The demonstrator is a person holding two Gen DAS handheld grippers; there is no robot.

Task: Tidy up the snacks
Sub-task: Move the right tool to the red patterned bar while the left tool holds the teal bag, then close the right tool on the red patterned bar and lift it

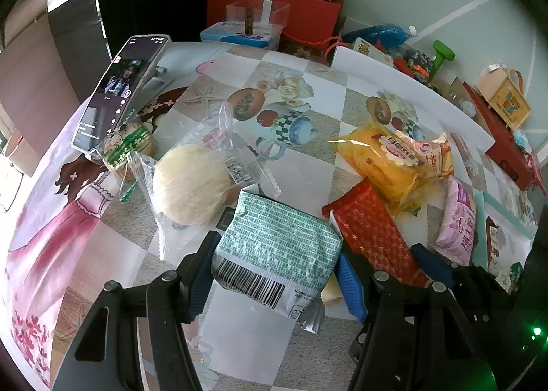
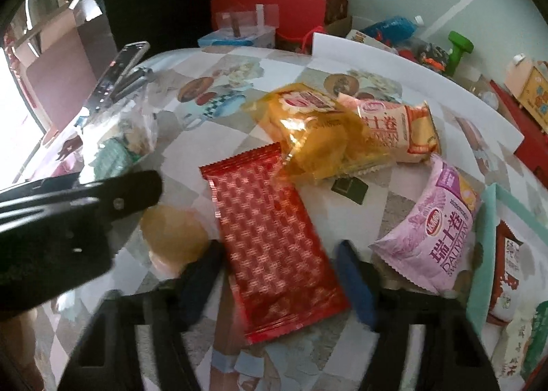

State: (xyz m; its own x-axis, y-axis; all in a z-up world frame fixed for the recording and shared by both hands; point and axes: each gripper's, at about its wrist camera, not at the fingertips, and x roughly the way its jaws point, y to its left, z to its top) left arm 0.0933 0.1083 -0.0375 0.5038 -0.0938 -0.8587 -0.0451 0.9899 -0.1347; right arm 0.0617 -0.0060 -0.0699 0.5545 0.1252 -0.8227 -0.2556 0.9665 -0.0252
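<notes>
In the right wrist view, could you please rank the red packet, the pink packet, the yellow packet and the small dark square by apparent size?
1. red packet, largest, though nearest the camera
2. pink packet and yellow packet: too alike to rank
3. small dark square

- Left wrist view: close above the tabletop (image 1: 308, 158), looking steeply down and toward its far edge.
- Right wrist view: just as near, tilted the same way — set further toward the right edge.
- Both share the red packet (image 1: 373, 230) (image 2: 274, 237), yellow packet (image 1: 383, 161) (image 2: 318, 137) and propped phone (image 1: 116, 96) (image 2: 120, 72).
</notes>
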